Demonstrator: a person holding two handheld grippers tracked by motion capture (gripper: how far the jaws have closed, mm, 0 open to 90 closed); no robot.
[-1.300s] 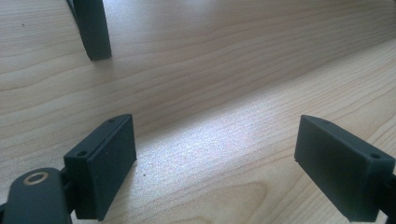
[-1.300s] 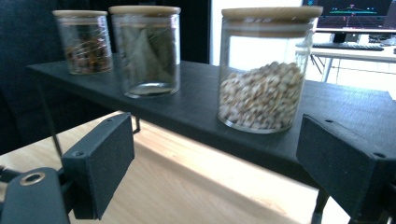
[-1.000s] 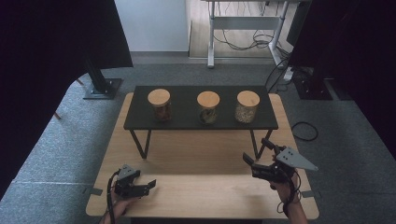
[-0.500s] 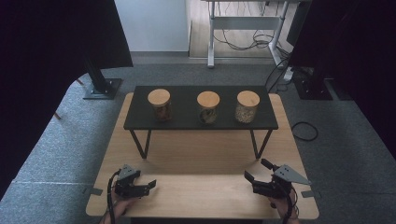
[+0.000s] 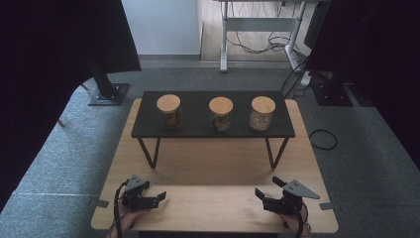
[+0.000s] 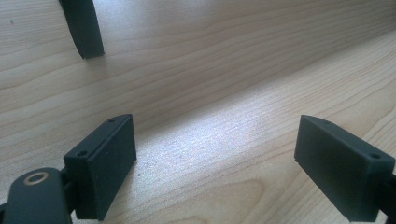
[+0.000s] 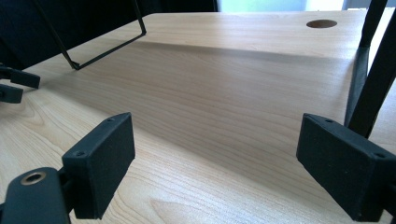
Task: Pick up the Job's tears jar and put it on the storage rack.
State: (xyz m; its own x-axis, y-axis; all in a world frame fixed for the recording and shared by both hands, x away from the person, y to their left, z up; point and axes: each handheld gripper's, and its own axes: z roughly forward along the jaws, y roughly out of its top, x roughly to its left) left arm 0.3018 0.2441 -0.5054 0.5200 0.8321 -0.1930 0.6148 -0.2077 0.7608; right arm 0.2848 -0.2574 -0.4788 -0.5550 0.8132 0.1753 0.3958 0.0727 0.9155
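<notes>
Both grippers parked low on the wooden table, nothing in either one

The left gripper (image 5: 157,197) sits lower left of the high view, long axis level, jaws spread wide and pointing right. The right gripper (image 5: 263,195) sits lower right, pointing left and a bit up-frame, jaws also wide apart over bare wood. Three cork-lidded jars (image 5: 221,113) stand in a row on the black shelf (image 5: 148,121) mid-frame, well apart from both. Table (image 5: 213,168) is light wood.
</notes>
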